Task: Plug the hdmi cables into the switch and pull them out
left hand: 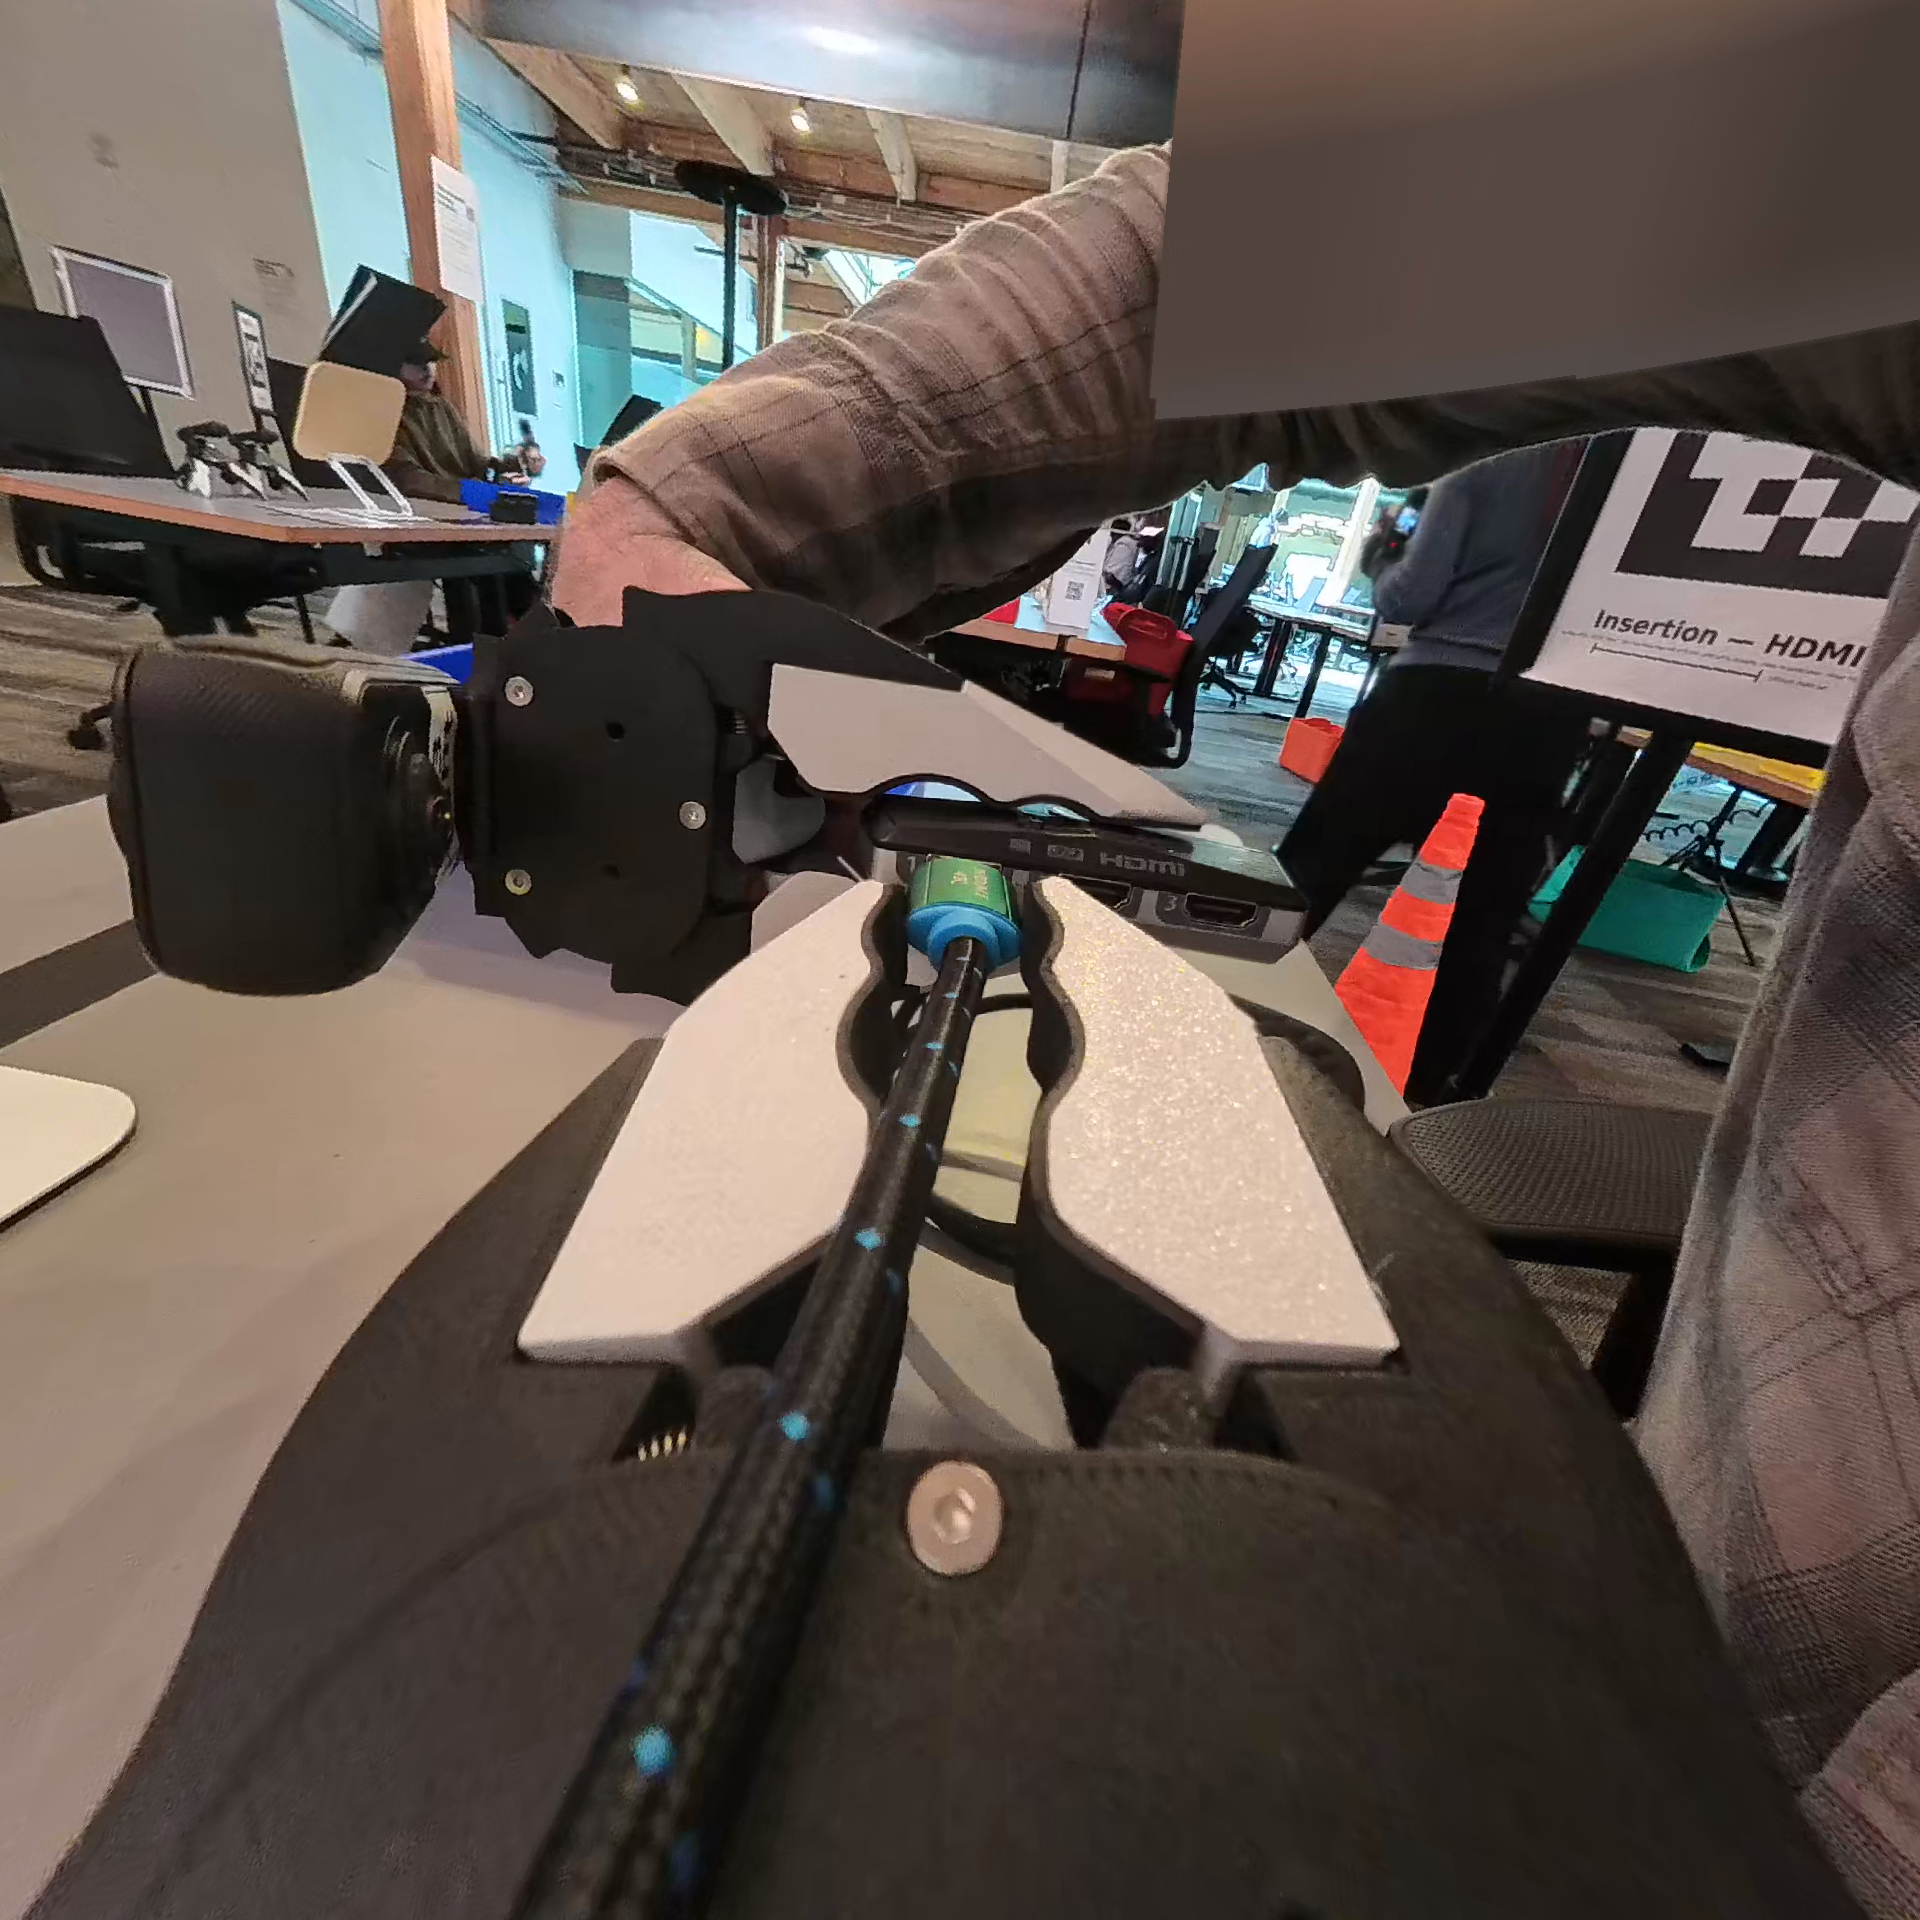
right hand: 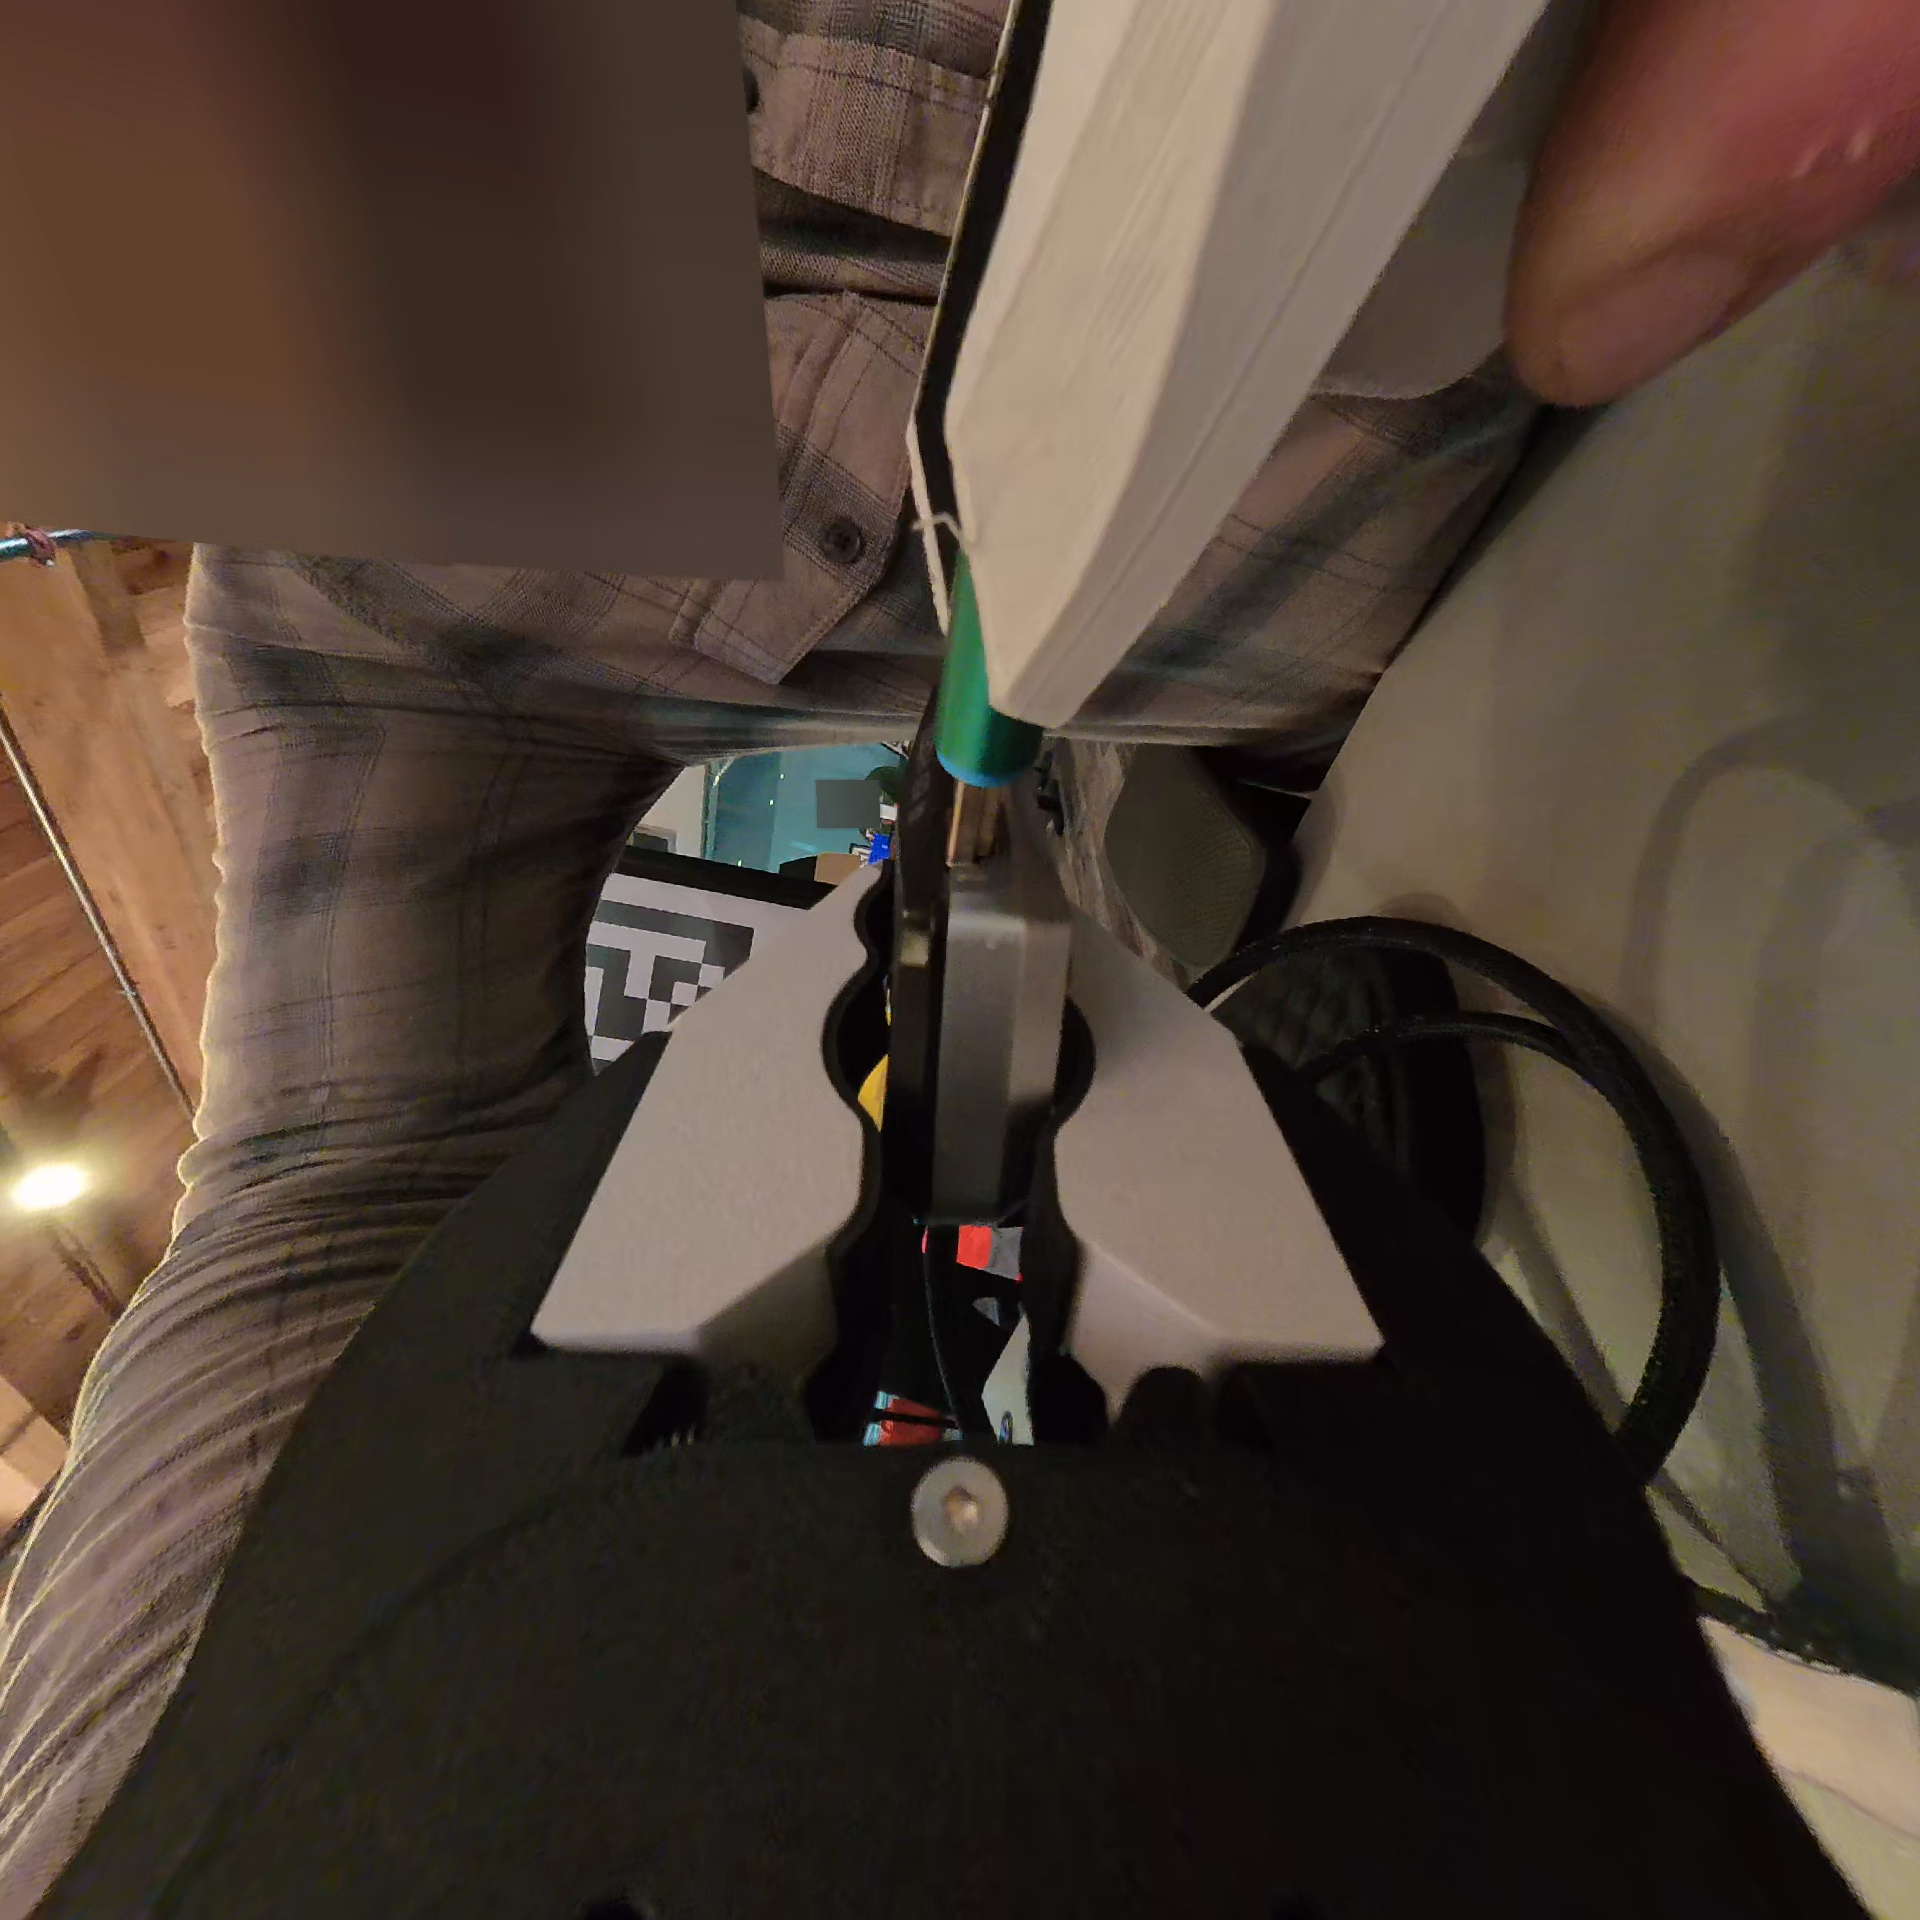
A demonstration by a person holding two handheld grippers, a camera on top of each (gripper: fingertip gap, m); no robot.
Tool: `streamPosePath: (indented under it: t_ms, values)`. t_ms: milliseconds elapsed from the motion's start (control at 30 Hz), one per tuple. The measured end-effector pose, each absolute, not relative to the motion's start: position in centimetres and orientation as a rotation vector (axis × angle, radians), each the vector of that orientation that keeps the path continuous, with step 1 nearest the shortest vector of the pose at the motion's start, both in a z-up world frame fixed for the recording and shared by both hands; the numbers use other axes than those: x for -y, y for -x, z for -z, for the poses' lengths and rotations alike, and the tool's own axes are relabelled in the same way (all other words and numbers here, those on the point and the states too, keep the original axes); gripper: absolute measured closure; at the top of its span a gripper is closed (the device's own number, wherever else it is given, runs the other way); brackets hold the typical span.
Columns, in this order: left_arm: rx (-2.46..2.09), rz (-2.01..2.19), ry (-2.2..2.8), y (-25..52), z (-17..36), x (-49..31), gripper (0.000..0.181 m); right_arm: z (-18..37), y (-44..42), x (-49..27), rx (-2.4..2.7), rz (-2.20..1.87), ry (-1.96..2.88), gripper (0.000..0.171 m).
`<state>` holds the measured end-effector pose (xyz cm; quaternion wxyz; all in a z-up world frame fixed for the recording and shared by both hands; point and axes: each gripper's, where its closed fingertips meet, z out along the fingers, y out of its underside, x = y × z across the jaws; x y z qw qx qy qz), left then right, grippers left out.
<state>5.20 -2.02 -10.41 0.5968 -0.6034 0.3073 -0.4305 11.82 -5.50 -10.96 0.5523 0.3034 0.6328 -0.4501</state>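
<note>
We look close along each gripper's fingers, facing crosswise, sharing the HDMI switch (left hand: 1091, 868) and green plug (right hand: 971, 717).

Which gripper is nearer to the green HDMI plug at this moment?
Left. The left gripper brackets the green HDMI plug between its fingertips. The right gripper clamps the switch, with the plug beyond its tips.
</note>
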Motion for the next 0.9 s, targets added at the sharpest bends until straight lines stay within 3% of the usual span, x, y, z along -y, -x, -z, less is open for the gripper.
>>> streamPosePath:
  t_ms: [33, 900]
  values:
    - [-0.712, 0.994, 1.408, -5.2, 10.5, 2.0, 0.160, 11.1, -11.8, 5.4, -1.501, 1.060, -0.723, 0.152]
    - [-0.735, 0.764, 1.539, -7.6, 10.7, 1.6, 0.160, 11.9, -13.9, 4.7, -1.571, 0.960, -0.685, 0.152]
